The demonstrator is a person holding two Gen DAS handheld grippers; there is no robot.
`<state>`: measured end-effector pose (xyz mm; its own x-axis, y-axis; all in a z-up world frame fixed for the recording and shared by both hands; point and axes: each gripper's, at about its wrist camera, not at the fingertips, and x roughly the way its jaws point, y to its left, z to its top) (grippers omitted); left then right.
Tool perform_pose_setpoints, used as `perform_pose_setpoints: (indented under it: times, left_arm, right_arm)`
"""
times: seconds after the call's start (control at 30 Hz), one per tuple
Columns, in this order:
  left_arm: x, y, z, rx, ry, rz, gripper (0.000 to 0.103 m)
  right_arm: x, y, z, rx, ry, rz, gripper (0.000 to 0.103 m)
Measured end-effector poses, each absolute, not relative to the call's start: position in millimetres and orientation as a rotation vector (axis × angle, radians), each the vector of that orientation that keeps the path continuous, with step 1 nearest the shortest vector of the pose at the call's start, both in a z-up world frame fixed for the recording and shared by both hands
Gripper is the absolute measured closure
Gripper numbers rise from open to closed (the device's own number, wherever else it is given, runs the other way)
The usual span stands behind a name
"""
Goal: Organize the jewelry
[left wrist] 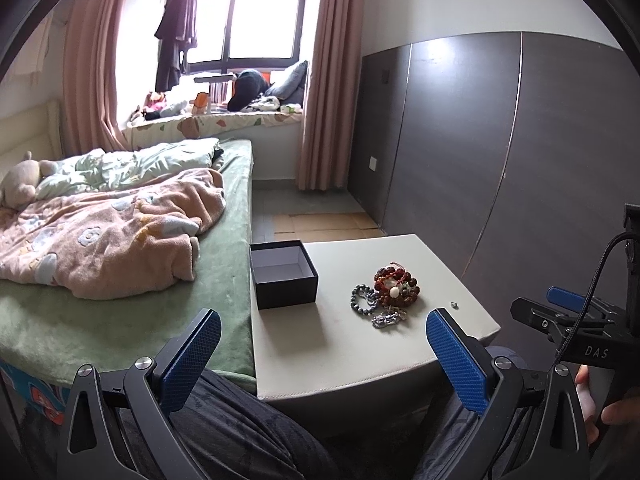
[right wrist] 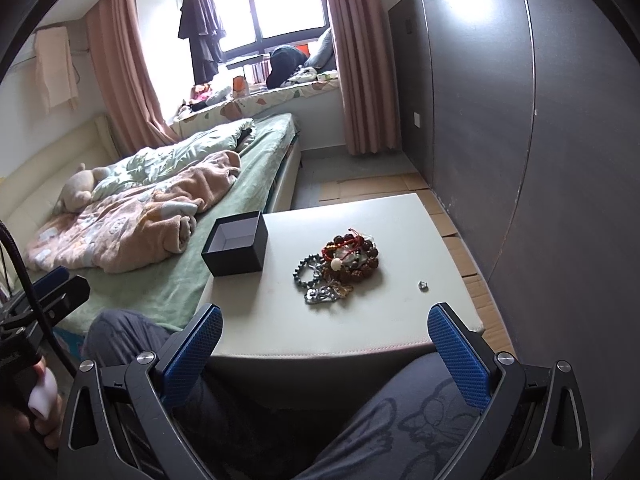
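A pile of bead bracelets (left wrist: 390, 286) (right wrist: 340, 266) lies on a white bedside table (left wrist: 340, 344) (right wrist: 380, 224): brown and red beads at the back, grey and silver strands in front. A small silver ring (left wrist: 454, 303) (right wrist: 423, 285) lies apart to the right. An open, empty black box (left wrist: 283, 274) (right wrist: 236, 249) stands at the table's left edge. My left gripper (left wrist: 324, 320) is open and empty, short of the table's near edge. My right gripper (right wrist: 326, 316) is open and empty, also short of the table.
A bed (left wrist: 120, 300) (right wrist: 168, 280) with green sheet and pink blanket adjoins the table's left side. A dark wardrobe wall (left wrist: 520, 160) (right wrist: 560, 160) runs along the right. My knees (left wrist: 240, 420) (right wrist: 400, 420) are below the table's front edge.
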<state>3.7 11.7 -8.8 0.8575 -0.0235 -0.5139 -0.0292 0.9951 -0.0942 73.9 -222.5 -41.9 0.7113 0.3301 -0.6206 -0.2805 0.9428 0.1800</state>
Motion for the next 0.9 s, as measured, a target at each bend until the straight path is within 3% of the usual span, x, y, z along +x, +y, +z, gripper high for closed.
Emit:
perform_pose_setpoints:
  times: [0.9]
  left_arm:
    - [48, 5, -19, -0.102, 0.606, -0.054, 0.000]
  right_arm:
    - [88, -248, -47, 0.146, 0.684, 0.308, 0.000]
